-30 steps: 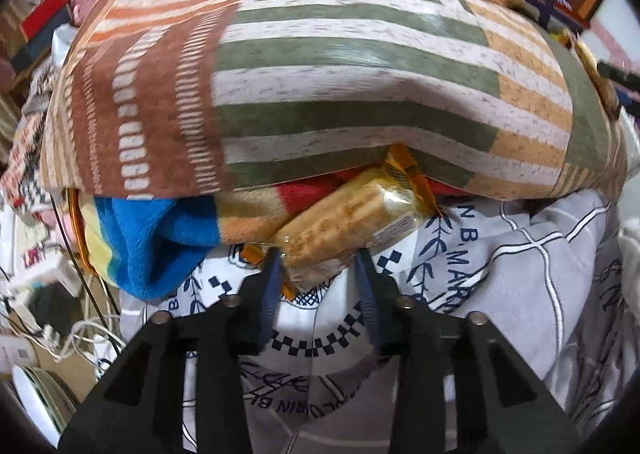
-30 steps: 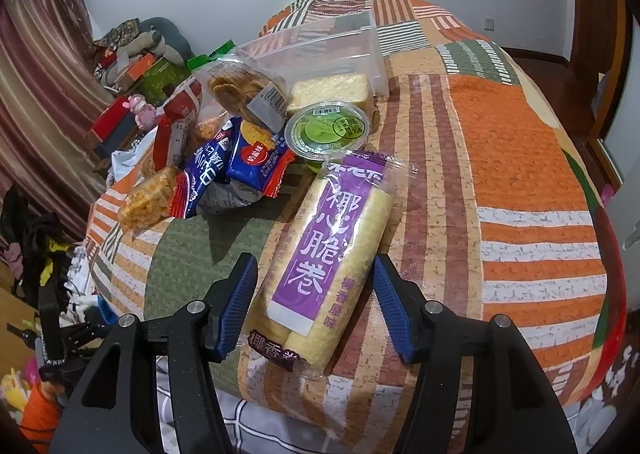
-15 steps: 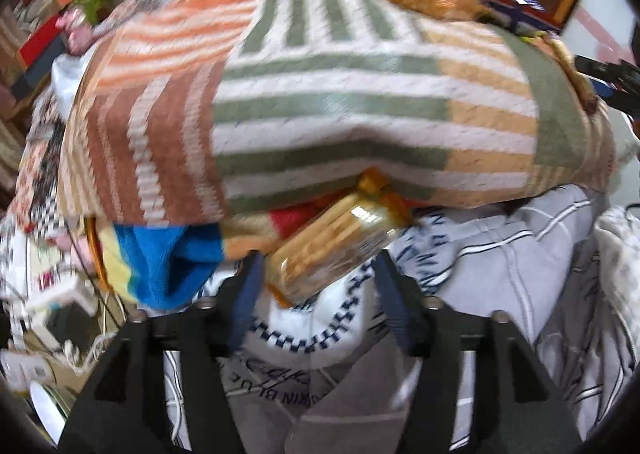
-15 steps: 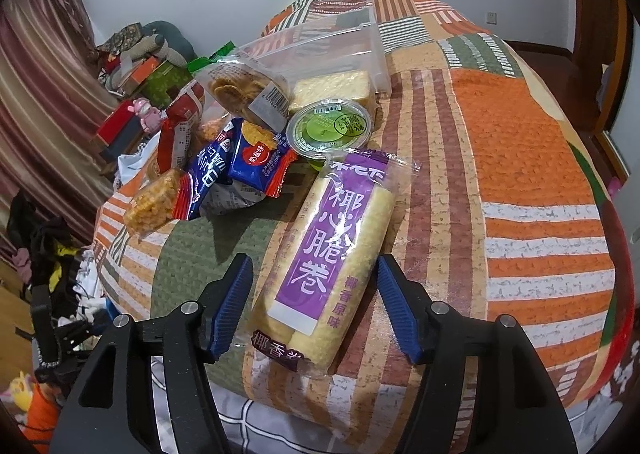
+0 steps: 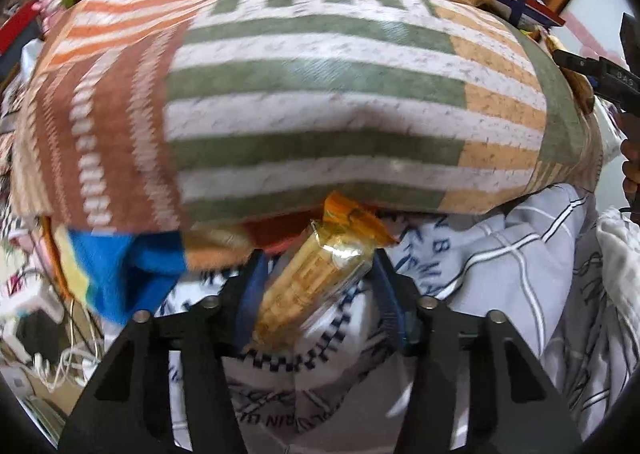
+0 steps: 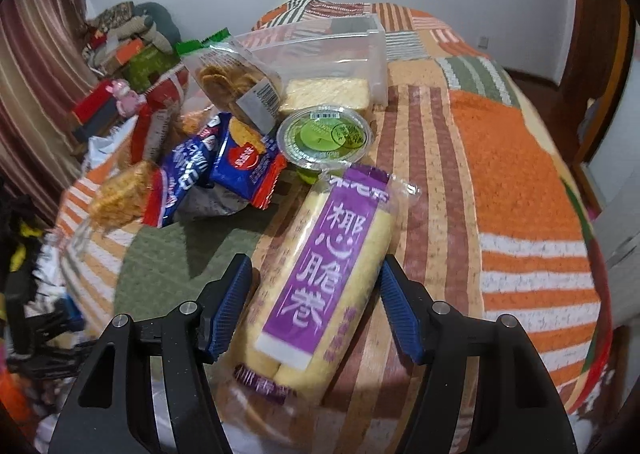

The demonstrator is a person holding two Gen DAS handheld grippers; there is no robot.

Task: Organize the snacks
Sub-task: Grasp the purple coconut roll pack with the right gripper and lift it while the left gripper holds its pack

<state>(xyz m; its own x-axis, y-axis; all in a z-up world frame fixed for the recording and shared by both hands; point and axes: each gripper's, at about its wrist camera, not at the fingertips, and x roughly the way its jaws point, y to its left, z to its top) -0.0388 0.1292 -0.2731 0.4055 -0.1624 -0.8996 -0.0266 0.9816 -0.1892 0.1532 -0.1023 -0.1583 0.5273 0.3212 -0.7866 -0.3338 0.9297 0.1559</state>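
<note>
My left gripper [image 5: 316,278] holds a clear orange-ended packet of golden biscuits [image 5: 312,282] between its blue pads, below the edge of the striped quilt [image 5: 320,94]. My right gripper [image 6: 316,302] is open, its pads on either side of a long purple-labelled packet of wafer rolls [image 6: 320,278] lying on the quilt; the pads stand apart from it. Beyond lie blue-red snack packs [image 6: 224,170], a green-lidded cup [image 6: 326,138], a crispy yellow snack [image 6: 120,194], a bag of round crackers [image 6: 236,82] and a clear plastic bin [image 6: 332,54] with a yellow block inside.
Grey and white bedding [image 5: 500,274] hangs under the quilt, with a blue cloth [image 5: 120,274] and cables [image 5: 60,358] at the left. Clutter and a curtain [image 6: 36,94] stand left of the bed. A door [image 6: 600,54] is at the right.
The left gripper has lifted the biscuit packet off the bedding and turned it more upright, moving closer to the quilt edge. The right gripper has edged slightly forward around the purple packet.
</note>
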